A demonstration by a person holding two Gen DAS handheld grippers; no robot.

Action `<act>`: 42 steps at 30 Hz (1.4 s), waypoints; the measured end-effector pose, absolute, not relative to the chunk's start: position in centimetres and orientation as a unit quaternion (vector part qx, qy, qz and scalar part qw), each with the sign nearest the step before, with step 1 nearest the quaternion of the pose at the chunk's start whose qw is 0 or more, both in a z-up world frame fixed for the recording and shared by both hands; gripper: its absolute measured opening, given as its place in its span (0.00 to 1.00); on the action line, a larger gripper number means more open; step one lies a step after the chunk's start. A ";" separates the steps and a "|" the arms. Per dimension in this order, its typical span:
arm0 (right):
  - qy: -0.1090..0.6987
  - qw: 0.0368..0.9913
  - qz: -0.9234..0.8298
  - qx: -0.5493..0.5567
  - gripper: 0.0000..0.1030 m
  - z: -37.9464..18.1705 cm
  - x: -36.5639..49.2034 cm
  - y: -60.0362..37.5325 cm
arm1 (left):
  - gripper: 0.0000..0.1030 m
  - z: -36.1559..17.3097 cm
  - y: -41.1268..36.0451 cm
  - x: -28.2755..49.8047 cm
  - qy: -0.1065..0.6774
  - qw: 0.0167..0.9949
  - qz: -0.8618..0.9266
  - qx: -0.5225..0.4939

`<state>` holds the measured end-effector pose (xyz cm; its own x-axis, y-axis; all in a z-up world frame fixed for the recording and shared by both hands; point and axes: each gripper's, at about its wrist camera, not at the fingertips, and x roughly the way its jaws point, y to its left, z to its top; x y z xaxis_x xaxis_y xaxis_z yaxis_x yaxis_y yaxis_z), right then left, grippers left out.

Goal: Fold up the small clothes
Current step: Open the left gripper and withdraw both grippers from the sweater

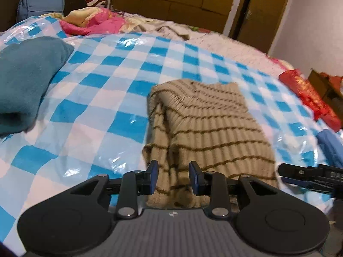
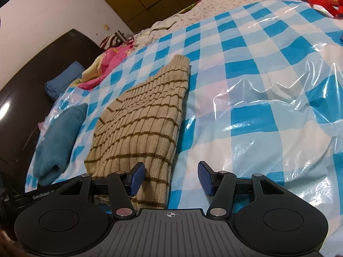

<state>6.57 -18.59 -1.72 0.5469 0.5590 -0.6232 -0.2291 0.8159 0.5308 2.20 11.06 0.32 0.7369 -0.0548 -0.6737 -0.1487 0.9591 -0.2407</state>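
Note:
A beige ribbed sweater with thin brown stripes (image 1: pixel 210 128) lies partly folded on the blue-and-white checked plastic sheet (image 1: pixel 120 81). It also shows in the right wrist view (image 2: pixel 141 124). My left gripper (image 1: pixel 174 176) is open over the sweater's near edge, with cloth between its blue pads, not clamped. My right gripper (image 2: pixel 171 178) is open over the sweater's near right corner; its left pad (image 2: pixel 137 176) is over the cloth, its right pad over the sheet. The right gripper also shows in the left wrist view (image 1: pixel 310 176), right of the sweater.
A teal folded garment (image 1: pixel 25 81) lies left of the sweater, also in the right wrist view (image 2: pixel 60 139). A pink and yellow blanket (image 1: pixel 94 21) lies at the back. A red bag (image 1: pixel 308 98) lies at the right edge. A blue pillow (image 1: pixel 40 5) leans against the dark headboard.

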 end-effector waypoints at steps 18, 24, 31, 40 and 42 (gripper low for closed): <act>0.454 0.823 0.266 0.213 0.63 -2.6 13.2 -14.1 | 0.46 -1.5 11.3 9.5 0.382 0.916 -0.006 -0.125; 0.461 0.827 0.252 0.200 0.61 -2.6 15.3 -12.5 | 0.47 -2.0 12.2 12.5 0.382 0.917 -0.005 -0.119; 0.456 0.837 0.232 0.197 0.60 -1.9 18.6 -11.0 | 0.47 -1.5 13.5 14.7 0.374 0.918 0.004 -0.131; 0.423 0.868 0.233 0.115 0.62 0.4 12.7 -12.4 | 0.47 -1.3 11.7 9.3 0.388 0.920 0.026 -0.056; 0.437 0.866 0.224 0.091 0.62 -0.4 12.0 -11.9 | 0.48 -1.7 11.9 9.1 0.402 0.913 0.037 -0.066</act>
<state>12.04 -11.91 -0.43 0.5179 0.4673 -0.7165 -0.3078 0.8833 0.3536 9.08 11.86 -1.69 0.6746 0.0135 -0.7381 -0.1203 0.9885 -0.0919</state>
